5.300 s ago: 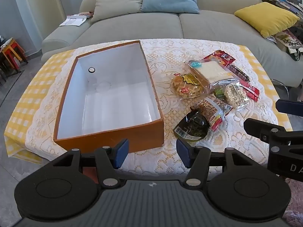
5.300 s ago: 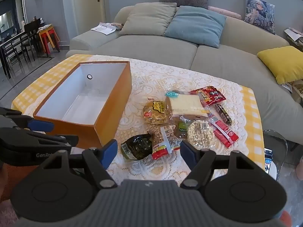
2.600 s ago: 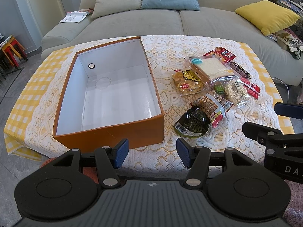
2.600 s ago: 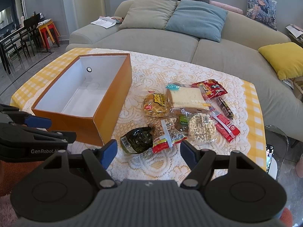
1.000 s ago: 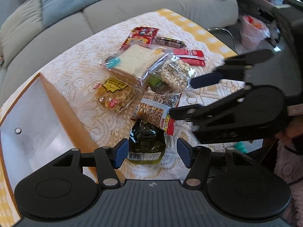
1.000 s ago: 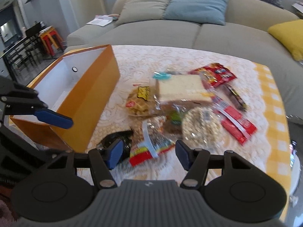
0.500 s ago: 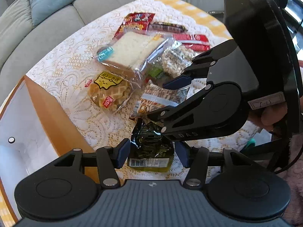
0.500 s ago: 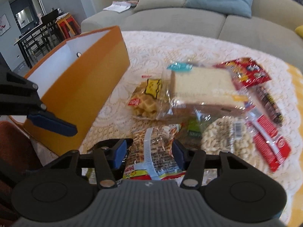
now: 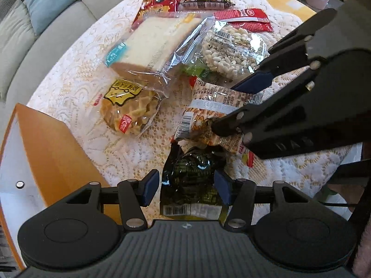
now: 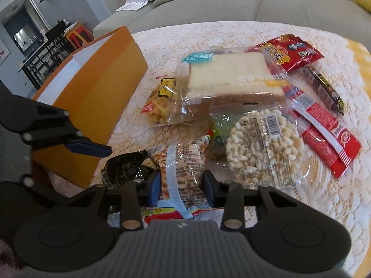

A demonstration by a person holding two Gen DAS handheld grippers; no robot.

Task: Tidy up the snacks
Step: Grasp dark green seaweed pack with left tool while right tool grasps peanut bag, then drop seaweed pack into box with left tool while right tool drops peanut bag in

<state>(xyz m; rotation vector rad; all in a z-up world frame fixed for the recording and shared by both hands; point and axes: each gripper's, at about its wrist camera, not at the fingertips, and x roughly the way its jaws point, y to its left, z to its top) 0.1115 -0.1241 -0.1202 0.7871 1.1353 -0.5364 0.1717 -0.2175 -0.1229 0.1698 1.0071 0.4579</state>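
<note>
right tool (image 10: 182, 186) clenches the soft, crinkly cracker pack (image 10: 183, 173) at mid-body; left tool (image 9: 186, 188), released, straddles the slippery dark pouch (image 9: 192, 185), probably best pinched mid-body too.

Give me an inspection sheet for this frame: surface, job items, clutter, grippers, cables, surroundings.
Surface: white lace tablecloth over yellow gingham.
Job's things: orange box with white inside, at the left; snacks beside it: waffle pack, sandwich bread, puffed rice cake, red snack bag, dark sausage stick, red bars.
Clutter: nothing seen.
Grippers: left gripper open, straddling the dark green packet; right gripper pads against the peanut-print packet, closure unclear.
Cables: nothing seen.
Surroundings: grey sofa, blue cushion, dining chairs beyond.
</note>
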